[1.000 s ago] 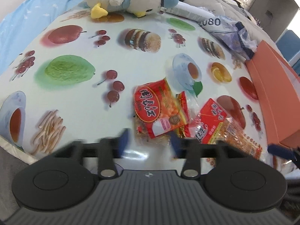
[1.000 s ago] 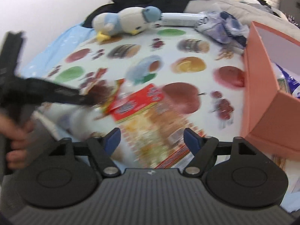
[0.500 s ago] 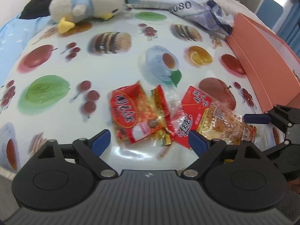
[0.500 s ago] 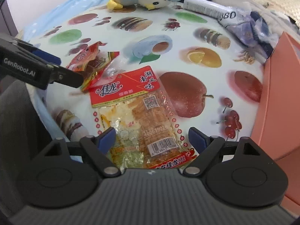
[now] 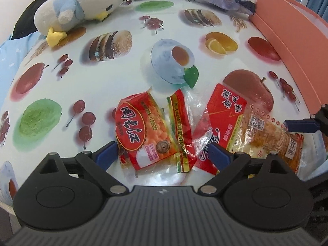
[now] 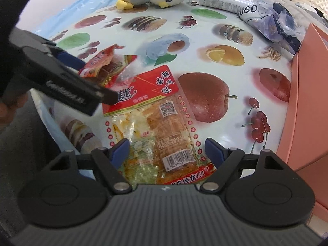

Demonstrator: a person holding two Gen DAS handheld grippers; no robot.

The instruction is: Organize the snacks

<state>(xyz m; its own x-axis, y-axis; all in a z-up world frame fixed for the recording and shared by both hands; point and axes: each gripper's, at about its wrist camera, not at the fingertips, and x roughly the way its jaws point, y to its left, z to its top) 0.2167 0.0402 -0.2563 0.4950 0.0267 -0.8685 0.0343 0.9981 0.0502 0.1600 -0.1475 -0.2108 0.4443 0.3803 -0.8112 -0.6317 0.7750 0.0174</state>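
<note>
Left wrist view: left claw (image 5: 163, 153) spread wide above the worktop (image 5: 127, 78), blue tips on either side of the red peanut packet (image 5: 143, 131), pads not pressing it. Just opened further, compared with one second ago, when the tips stood much closer together. Packet flat on the fruit-print cloth, touching a crumpled clear wrapper (image 5: 192, 110) and, beside that, the long red snack pack (image 5: 242, 127). One blue tip of the right claw (image 5: 301, 126) seen at the right edge, over the far end of the long pack. Orange box (image 5: 291, 41) along the right side, plush bird (image 5: 82, 6) at the far left corner.

Right wrist view: right claw (image 6: 167, 150) also spread, closing a little lately, the barcode end of the long red snack pack (image 6: 164, 127) between the tips, no contact visible. Shown only here: black body of the left claw (image 6: 67, 78) reaching in from the left over the peanut packet (image 6: 98, 61), and fingers (image 6: 6, 110) of the person at the left edge. White tube (image 6: 223, 1) and blue-white bag (image 6: 274, 20) at the far side. Half a second ago the left claw lay lower and further left in this view.
</note>
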